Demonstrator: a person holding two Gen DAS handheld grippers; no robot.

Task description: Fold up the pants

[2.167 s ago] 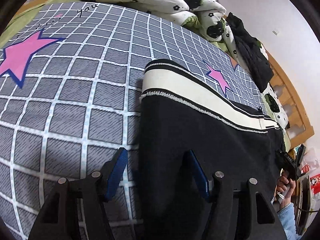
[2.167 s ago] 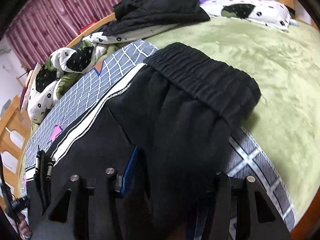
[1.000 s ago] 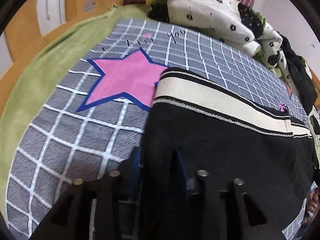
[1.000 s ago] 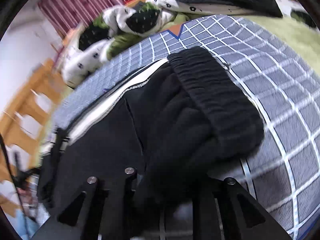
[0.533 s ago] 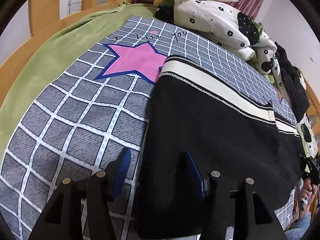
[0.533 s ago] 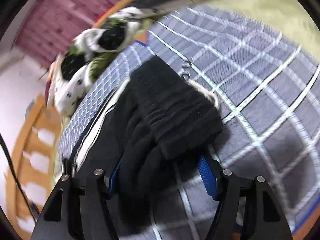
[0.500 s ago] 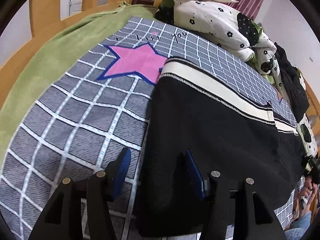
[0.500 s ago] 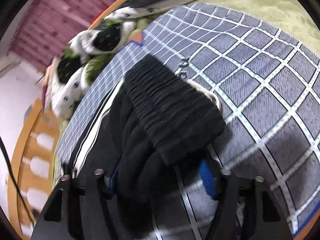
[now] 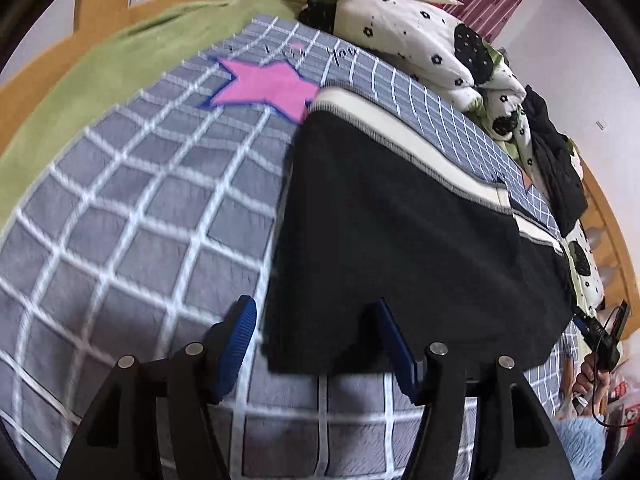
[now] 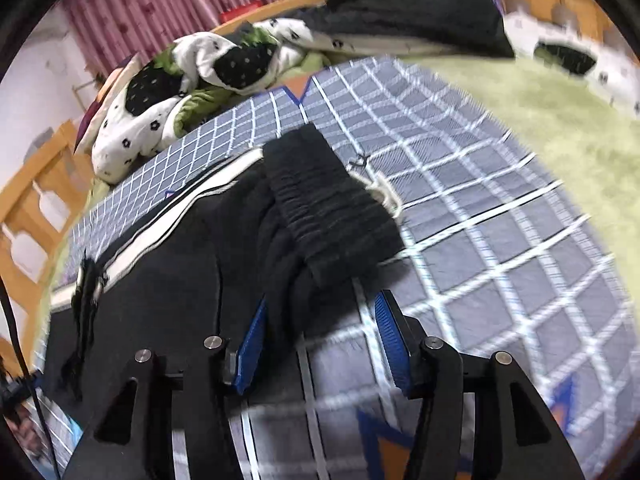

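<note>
Black pants [image 9: 400, 232] with a cream side stripe [image 9: 404, 136] lie flat on a grey checked bedspread [image 9: 140, 216]. My left gripper [image 9: 316, 340] is open, its blue pads just off the near edge of the leg end. In the right wrist view the pants [image 10: 180, 280] show their ribbed waistband [image 10: 328, 208] with a white drawstring [image 10: 384, 192]. My right gripper [image 10: 320, 340] is open at the near edge of the waist, with cloth between the blue pads but not pinched.
A pink star [image 9: 264, 84] marks the bedspread by the stripe. A black-and-white quilt [image 9: 420, 36] and dark clothes [image 9: 556, 176] are piled at the far side. Green blanket [image 10: 540, 112] lies beyond the waistband. A wooden bed rail [image 10: 28, 200] runs along the edge.
Both grippers were shut on the pants a second ago and have opened. They have pulled back a little, leaving the pants lying on the bedspread.
</note>
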